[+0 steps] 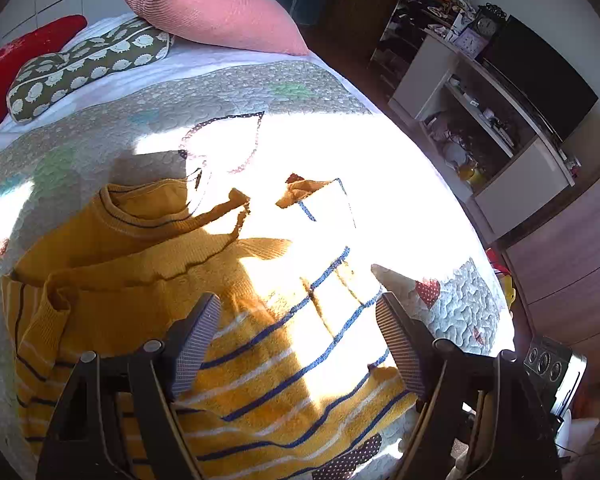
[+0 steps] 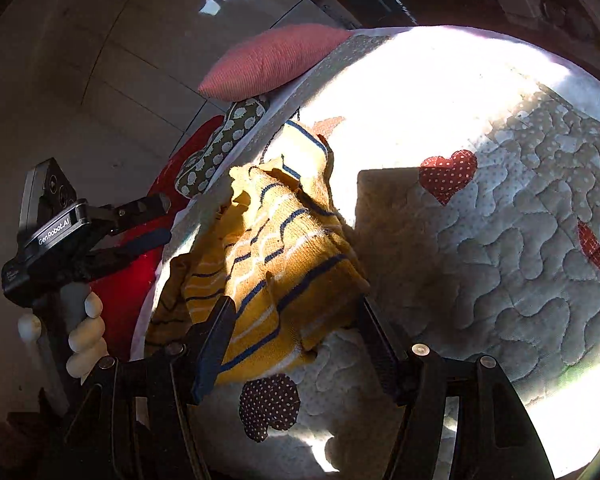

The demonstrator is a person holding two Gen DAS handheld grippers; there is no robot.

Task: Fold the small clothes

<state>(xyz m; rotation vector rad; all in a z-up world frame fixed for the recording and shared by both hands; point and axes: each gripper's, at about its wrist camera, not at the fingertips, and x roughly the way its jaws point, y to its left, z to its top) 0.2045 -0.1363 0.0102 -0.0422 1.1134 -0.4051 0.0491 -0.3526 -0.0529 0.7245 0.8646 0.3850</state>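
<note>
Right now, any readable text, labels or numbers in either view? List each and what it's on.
"GenRobot.AI": white lettering on the black body of the left gripper, seen in the right wrist view.
Small label lower on that same body: too small to read.
Clock faces on the shelf unit: numerals too small to read.
Dials on the silver appliance: markings blurred, unreadable.
Sweater, quilt: no text.

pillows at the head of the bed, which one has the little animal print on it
The olive-green pillow, lying between the plain red pillow and the plain pink pillow; it alone carries a repeating pattern of small white animals.
</note>
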